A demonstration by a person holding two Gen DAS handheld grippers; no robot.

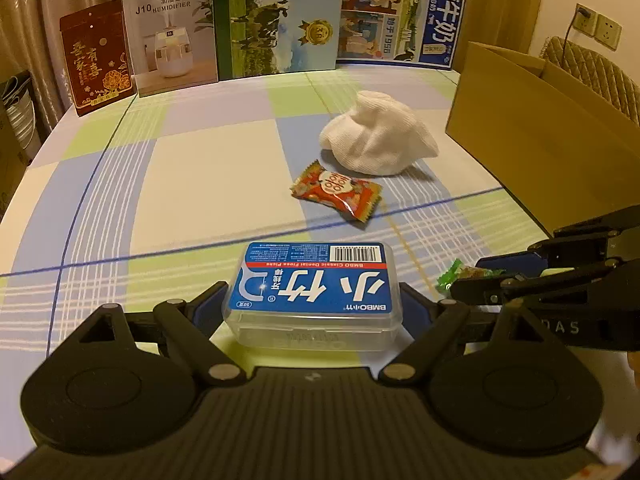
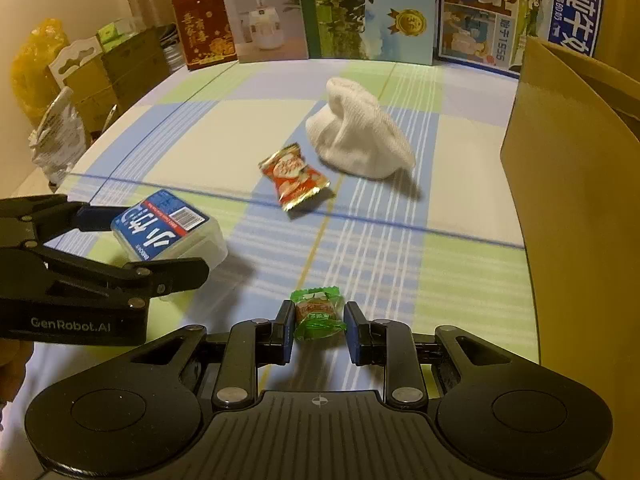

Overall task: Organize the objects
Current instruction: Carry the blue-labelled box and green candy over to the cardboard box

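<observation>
Left wrist view: the left gripper [image 1: 314, 300] has its fingers on either side of a floss box [image 1: 314, 288], a clear plastic case with a blue label, and the blue pads sit against its two ends, so it is pinching the box. The box sits low over the checked cloth [image 1: 200, 184], though whether it rests on it I cannot tell. Farther on lies a red snack packet [image 1: 336, 191], and just beyond that a crumpled white sock [image 1: 378, 136]. A brown carton [image 1: 532, 120] stands at the right edge of the table. Along the back stand printed boxes [image 1: 276, 20] (one reads "J10 Humidifier"). At the right, the right gripper [image 1: 476, 280] reaches in from the side with a green candy [image 1: 454, 276] at its tips.

Right wrist view: the right gripper [image 2: 318, 320] has its pads close on each side of the green candy [image 2: 318, 314], the left one touching the wrapper; a sliver of gap seems to show at the right pad, so I cannot tell whether the pinch is firm. The candy is just above the cloth [image 2: 460, 272]. To the left, the left gripper [image 2: 140, 240] clamps the floss box [image 2: 168, 228]. The red packet [image 2: 296, 178] and sock [image 2: 360, 136] lie ahead, near each other, with the carton [image 2: 580, 200] on the right.
</observation>
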